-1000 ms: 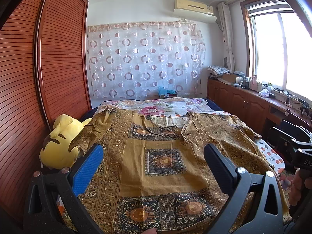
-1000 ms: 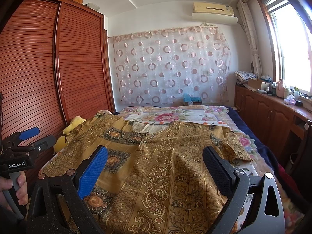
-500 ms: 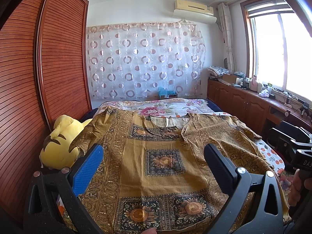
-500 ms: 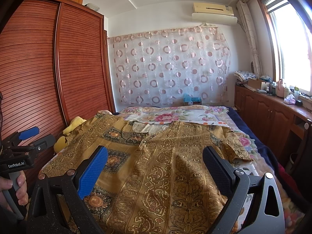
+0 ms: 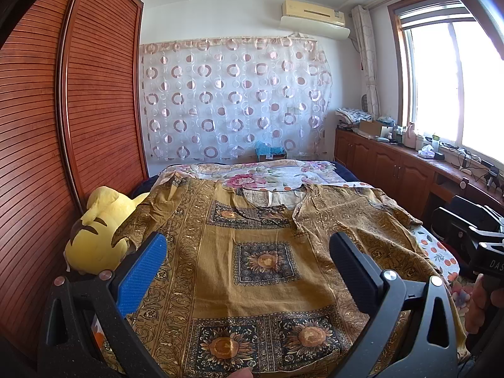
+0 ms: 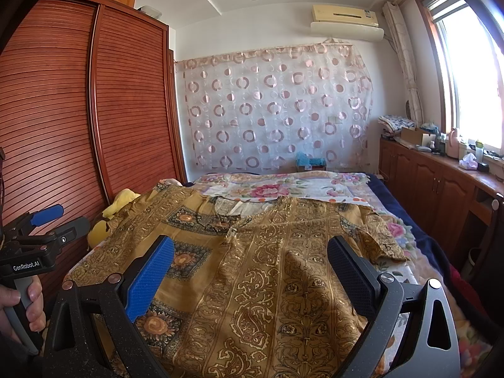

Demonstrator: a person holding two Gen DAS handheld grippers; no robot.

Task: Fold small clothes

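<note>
A golden-brown patterned shirt (image 5: 264, 261) with dark sunflower squares lies spread flat on the bed, neck away from me; it also shows in the right wrist view (image 6: 283, 271). Its right sleeve (image 6: 375, 239) lies out to the side, its left sleeve (image 5: 141, 223) near the plush toy. My left gripper (image 5: 249, 271) is open and empty above the shirt's lower left part. My right gripper (image 6: 252, 274) is open and empty above the shirt's lower right part. Neither touches the cloth.
A yellow plush toy (image 5: 100, 236) lies at the bed's left edge against the red-brown wardrobe (image 5: 47, 157). A floral bedsheet (image 5: 258, 176) covers the far bed. Wooden cabinets (image 6: 441, 189) with clutter run along the right under the window.
</note>
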